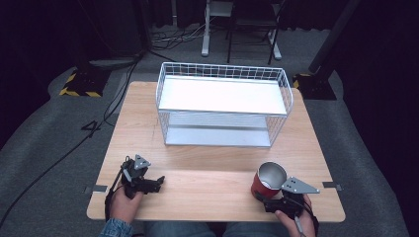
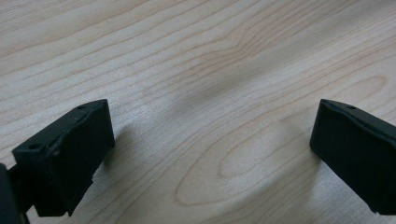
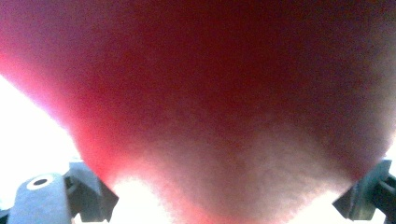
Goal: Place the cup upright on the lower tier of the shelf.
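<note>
1. Worktop (image 1: 212, 173): light wood, square-cornered, carrying every item listed below.
2. Wire rack (image 1: 223, 103): white, two shelves, standing at the far middle of the worktop; both shelves bare.
3. Red cup (image 1: 268, 180): metal-lined, open mouth up, upright on the worktop, nearer the person than the wire rack and below its right end. In the right gripper view its red wall looms close and blurred between the jaws.
4. Right gripper (image 1: 274, 200): just behind the red cup on the person's side, jaws set on either side of it; whether they press it, cannot tell.
5. Left gripper (image 1: 157, 183): lying low on the worktop, well apart from the wire rack, below its left end; jaws spread wide over bare wood, holding nothing.
</note>
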### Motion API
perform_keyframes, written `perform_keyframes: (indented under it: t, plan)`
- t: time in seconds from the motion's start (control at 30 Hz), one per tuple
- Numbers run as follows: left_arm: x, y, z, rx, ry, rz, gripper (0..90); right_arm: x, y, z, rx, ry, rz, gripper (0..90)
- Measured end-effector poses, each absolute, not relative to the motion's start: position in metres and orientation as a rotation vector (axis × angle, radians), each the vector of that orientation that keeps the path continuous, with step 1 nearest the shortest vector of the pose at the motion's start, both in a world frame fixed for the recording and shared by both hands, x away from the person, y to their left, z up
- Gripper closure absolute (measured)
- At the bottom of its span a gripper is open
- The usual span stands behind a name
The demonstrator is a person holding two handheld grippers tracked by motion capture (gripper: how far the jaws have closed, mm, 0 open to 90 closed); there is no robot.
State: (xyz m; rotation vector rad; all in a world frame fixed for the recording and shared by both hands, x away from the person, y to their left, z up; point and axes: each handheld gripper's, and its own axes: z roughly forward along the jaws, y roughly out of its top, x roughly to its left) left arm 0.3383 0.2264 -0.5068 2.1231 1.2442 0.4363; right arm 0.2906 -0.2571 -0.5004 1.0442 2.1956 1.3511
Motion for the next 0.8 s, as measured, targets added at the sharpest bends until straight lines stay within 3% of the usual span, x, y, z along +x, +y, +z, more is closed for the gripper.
perform_keyframes:
  t: [0.8]
  plan:
    - [0.3383, 0.2265, -0.5069, 2.122, 1.243, 0.438, 0.0, 0.2870, -0.2543, -0.4994, 0.986, 2.174, 1.353, 16.5]
